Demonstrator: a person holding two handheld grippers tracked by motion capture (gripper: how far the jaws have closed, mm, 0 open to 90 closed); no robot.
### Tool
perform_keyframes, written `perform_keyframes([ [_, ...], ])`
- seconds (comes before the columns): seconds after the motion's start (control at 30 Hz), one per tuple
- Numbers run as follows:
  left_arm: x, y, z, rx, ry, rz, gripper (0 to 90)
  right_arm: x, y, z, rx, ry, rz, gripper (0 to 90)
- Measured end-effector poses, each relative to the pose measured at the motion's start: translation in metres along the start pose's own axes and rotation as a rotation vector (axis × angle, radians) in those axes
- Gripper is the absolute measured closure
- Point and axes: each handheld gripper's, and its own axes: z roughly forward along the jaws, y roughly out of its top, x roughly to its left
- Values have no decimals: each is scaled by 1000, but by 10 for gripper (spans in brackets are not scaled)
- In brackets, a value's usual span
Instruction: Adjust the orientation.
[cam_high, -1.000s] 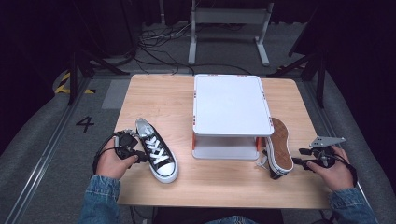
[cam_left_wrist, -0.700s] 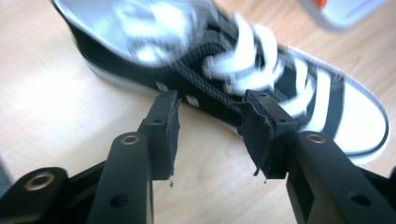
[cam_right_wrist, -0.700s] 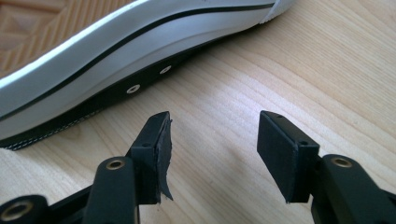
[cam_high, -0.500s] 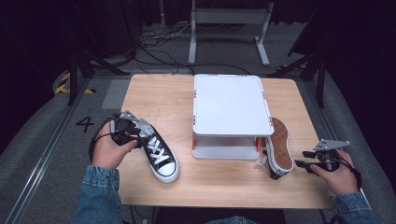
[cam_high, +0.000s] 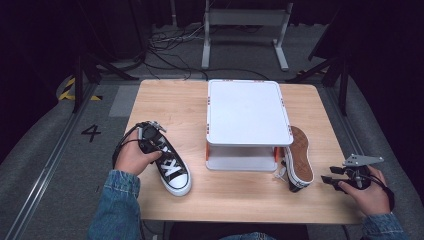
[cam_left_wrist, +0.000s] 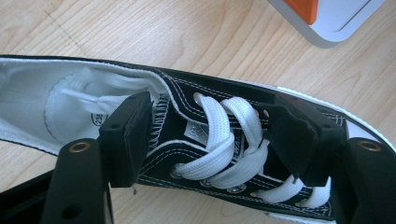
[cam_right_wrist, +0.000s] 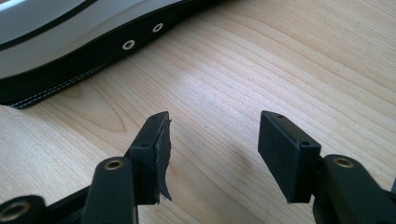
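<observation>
Shoes, two of them, flank the white stand (cam_high: 248, 112) on the table (cam_high: 170, 102). One sneaker (cam_high: 171, 166) sits upright left of the stand, near the front edge; the other shoe (cam_high: 299, 158) lies on its side, brown sole showing, tight against the stand's right front corner. Left gripper (cam_high: 151, 141) hovers over the sneaker's heel end, jaws just been opening, now released either side of the laced tongue (cam_left_wrist: 224, 140), pads clear of it. Right gripper (cam_high: 336, 180) waits just right of the tipped shoe, jaws spread over bare wood, nothing between them. One stand, two grippers. Cables (cam_high: 170, 42) lie on the floor beyond.
</observation>
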Motion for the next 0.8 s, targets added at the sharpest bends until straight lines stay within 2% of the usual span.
perform_keyframes([
  [0.1,-1,0,0,26,7,5,351,2,1,1,3,5,-4,451],
  [0.17,4,-1,-1,25,-20,-54,355,2,1,2,3,10,-14,450],
  [0.3,11,-2,3,30,-27,-63,249,3,1,3,6,16,-17,448],
  [0.33,11,-3,4,38,-47,-55,283,3,1,3,5,17,-17,448],
  [0.37,10,-3,4,39,-47,-39,347,3,1,3,3,17,-15,447],
  [0.47,9,-3,2,35,-44,-25,379,3,1,3,3,18,-15,447],
  [0.57,6,-4,-1,42,-24,-3,514,3,1,4,4,19,-17,447],
  [0.67,2,-4,-9,43,-16,-16,653,3,2,4,5,18,-16,447],
  [0.8,-4,-4,-17,19,-48,-26,753,3,4,6,4,22,-25,448],
])
